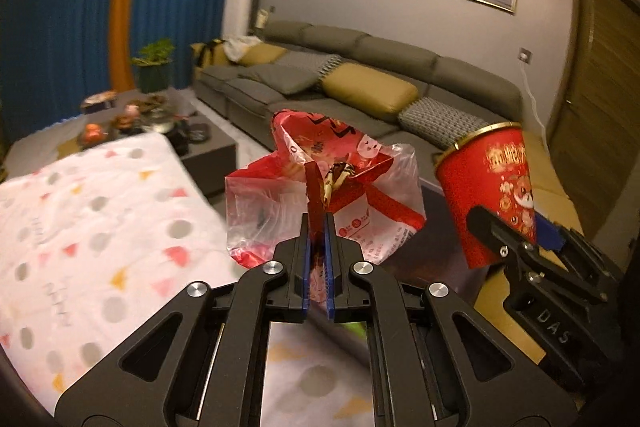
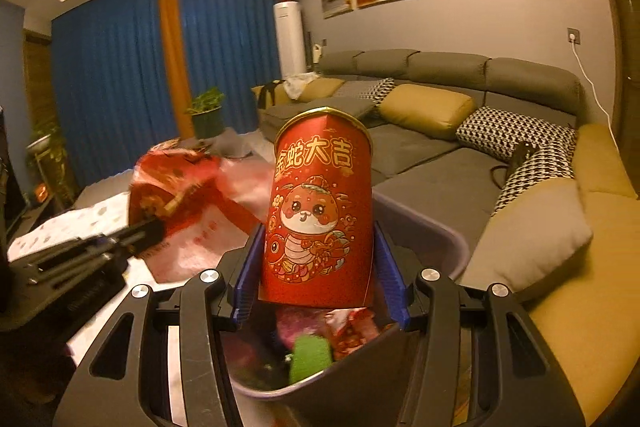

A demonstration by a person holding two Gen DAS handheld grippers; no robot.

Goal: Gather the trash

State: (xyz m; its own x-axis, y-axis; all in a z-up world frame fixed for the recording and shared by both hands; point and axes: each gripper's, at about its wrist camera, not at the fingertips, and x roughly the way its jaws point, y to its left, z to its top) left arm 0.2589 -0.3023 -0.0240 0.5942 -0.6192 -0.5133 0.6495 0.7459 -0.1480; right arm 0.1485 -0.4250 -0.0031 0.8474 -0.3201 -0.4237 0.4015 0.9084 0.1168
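Note:
A crumpled red and clear plastic bag (image 1: 360,163) hangs in the air, pinched between the blue pads of my left gripper (image 1: 319,223). To its right, my right gripper (image 1: 514,223) clamps a red paper canister (image 1: 492,187) with a gold rim. In the right wrist view this canister (image 2: 320,187), printed with a cartoon snake, stands upright between the fingers of my right gripper (image 2: 318,231). It is directly above a grey bin (image 2: 440,239) that holds several pieces of trash (image 2: 308,351). At the left, my left gripper (image 2: 158,227) holds the bag (image 2: 192,195) near the bin.
A table under a white cloth with coloured dots (image 1: 100,219) lies to the left. A dark low table (image 1: 208,147) stands behind it. A grey corner sofa (image 2: 420,155) with yellow and patterned cushions fills the right. A potted plant (image 1: 154,67) stands by the blue curtains.

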